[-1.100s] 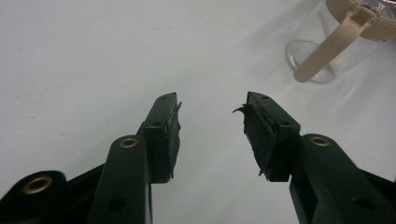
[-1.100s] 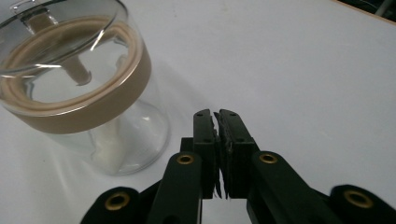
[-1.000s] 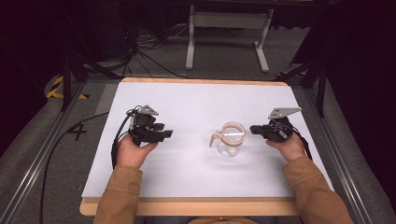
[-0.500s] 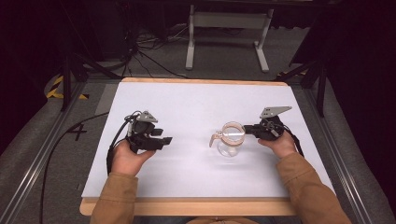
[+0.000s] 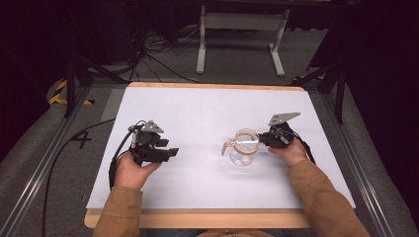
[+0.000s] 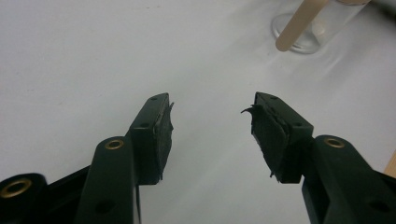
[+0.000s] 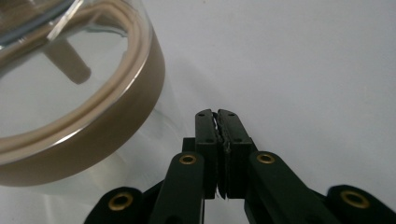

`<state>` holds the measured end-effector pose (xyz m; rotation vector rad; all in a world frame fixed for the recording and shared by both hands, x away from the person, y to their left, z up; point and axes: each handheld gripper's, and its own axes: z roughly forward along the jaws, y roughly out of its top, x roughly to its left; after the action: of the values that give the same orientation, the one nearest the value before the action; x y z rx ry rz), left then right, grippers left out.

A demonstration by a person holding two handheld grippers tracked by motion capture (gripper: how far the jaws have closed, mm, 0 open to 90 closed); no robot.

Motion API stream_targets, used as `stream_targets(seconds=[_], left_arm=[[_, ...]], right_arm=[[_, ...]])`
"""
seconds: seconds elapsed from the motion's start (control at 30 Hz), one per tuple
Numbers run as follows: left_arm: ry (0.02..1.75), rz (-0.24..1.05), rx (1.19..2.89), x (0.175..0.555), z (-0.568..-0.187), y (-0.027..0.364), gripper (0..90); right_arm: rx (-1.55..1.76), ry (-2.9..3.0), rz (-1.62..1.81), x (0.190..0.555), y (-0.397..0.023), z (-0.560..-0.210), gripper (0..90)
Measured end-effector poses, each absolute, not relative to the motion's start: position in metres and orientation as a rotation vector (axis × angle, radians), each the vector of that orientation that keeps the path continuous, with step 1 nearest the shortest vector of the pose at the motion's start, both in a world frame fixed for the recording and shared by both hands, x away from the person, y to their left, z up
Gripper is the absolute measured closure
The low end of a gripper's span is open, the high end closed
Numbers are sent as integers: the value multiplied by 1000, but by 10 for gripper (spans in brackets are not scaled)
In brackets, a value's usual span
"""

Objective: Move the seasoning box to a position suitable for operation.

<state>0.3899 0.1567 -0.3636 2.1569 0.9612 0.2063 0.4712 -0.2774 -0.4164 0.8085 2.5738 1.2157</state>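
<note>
A clear glass jug (image 5: 243, 147) with a tan rim band and a tan handle stands right of the middle of the white table sheet (image 5: 207, 111). My right gripper (image 5: 263, 139) lies just to the jug's right and points at it, with its tips close to the rim. In the right gripper view its jaws (image 7: 217, 115) are shut, nothing shows between them, and the jug's rim (image 7: 100, 100) looms at the left. My left gripper (image 5: 172, 153) is held at the left and points right toward the jug. It is open (image 6: 210, 123) and empty, with the jug's base (image 6: 299, 35) farther off.
The wooden table edge (image 5: 197, 217) runs along the front. A black cable (image 5: 62, 150) trails off the left side to the floor. Metal rails flank the table, and a grey stand (image 5: 239, 22) sits on the floor beyond the far edge.
My right gripper has moved left, up to the jug's rim. My left gripper has drifted a little toward the front edge. The jug has stayed put.
</note>
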Motion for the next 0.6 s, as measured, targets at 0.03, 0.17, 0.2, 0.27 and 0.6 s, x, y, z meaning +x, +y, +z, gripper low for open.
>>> stream_targets(seconds=[0.03,0.17,0.2,0.27,0.6], left_arm=[[959,207,2154,390,-364,157,479],[948,198,2154,391,-363,154,484],[942,197,2160,392,-363,153,484],[937,198,2167,393,-363,151,484],[895,183,2184,402,-364,137,492]], right_arm=[[803,2582,1215,471,-276,-417,880],[787,2595,1188,468,-271,-418,895],[789,2598,1190,467,-271,-418,896],[794,2602,1196,467,-273,-419,897],[804,2608,1198,457,-277,-422,900]])
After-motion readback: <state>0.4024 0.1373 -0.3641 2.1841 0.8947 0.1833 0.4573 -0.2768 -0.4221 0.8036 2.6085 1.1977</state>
